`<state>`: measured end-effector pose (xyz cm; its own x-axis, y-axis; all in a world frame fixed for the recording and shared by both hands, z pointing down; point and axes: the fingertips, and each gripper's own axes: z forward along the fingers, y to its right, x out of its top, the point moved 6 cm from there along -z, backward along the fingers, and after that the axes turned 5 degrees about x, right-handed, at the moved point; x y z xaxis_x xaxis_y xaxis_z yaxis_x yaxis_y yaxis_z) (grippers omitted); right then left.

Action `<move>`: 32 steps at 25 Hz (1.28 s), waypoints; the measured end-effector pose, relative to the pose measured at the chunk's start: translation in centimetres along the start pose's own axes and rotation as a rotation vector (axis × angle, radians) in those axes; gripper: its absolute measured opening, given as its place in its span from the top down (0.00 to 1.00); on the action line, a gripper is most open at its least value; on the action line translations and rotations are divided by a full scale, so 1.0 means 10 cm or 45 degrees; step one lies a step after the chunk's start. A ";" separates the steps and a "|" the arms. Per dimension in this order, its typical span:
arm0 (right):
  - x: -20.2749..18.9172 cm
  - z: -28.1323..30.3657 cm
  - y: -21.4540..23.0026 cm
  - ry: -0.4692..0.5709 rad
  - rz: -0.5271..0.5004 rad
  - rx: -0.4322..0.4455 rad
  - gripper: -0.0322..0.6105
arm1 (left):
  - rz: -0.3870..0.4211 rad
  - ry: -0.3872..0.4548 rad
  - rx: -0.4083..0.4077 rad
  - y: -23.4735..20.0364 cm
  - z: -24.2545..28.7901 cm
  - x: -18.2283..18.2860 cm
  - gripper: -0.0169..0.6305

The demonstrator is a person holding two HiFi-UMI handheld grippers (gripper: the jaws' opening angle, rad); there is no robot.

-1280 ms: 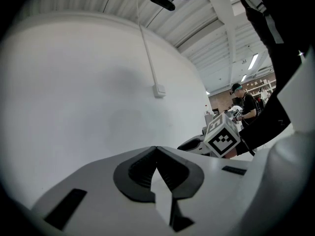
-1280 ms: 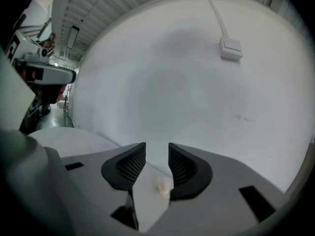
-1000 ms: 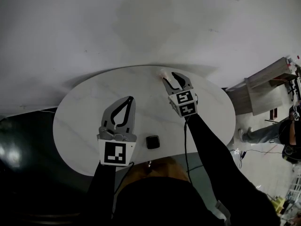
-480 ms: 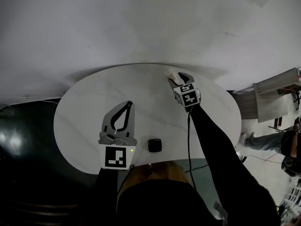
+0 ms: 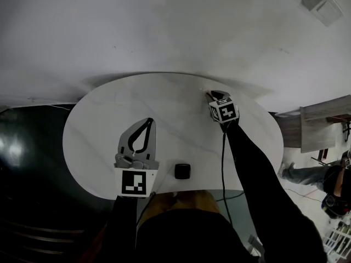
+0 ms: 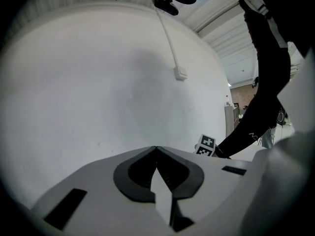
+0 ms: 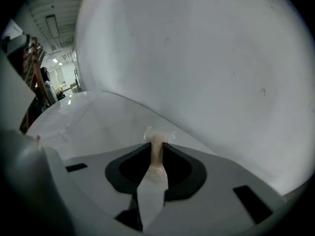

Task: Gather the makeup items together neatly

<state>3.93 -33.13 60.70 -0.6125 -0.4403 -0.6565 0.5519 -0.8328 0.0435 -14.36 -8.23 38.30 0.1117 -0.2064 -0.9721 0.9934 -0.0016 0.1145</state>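
Two makeup items, and one is now pinched at the far rim.

Head view: the right gripper [image 5: 215, 96] is down at the far rim of the round white surface [image 5: 104, 130] and hides what it reaches for. A black compact [image 5: 182, 171] lies well apart at the near edge, beside the idle left gripper [image 5: 148, 121]. Left gripper view: its jaws meet with nothing between them. Only the right gripper view shows the grasp: the jaws have just been closing and now press on a slim cream-coloured makeup item [image 7: 156, 154]. I judge the pick-up step is under way. The next move calls for lifting the item clear and carrying it across to sit by the compact.
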 end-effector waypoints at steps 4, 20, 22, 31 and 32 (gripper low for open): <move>0.11 -0.11 -0.10 0.064 -0.030 0.004 0.81 | -0.007 0.020 0.002 0.00 0.05 0.03 0.95; 0.22 -0.78 -0.93 0.316 0.252 0.078 0.79 | -0.035 0.103 -0.052 0.18 0.14 0.20 0.95; 0.14 -0.79 -1.04 0.306 0.280 0.087 0.79 | -0.032 0.089 -0.053 0.18 0.14 0.20 0.95; -0.20 -0.71 -1.43 0.225 0.328 0.069 0.77 | -0.064 0.065 -0.023 0.14 0.12 0.13 0.95; -0.23 -0.69 -1.47 0.215 0.326 0.069 0.77 | -0.062 0.059 -0.017 0.12 0.11 0.12 0.95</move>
<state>1.11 -17.55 56.33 -0.3523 -0.5799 -0.7346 0.6425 -0.7206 0.2607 -13.08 -9.57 37.53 0.0636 -0.1608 -0.9849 0.9979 0.0025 0.0641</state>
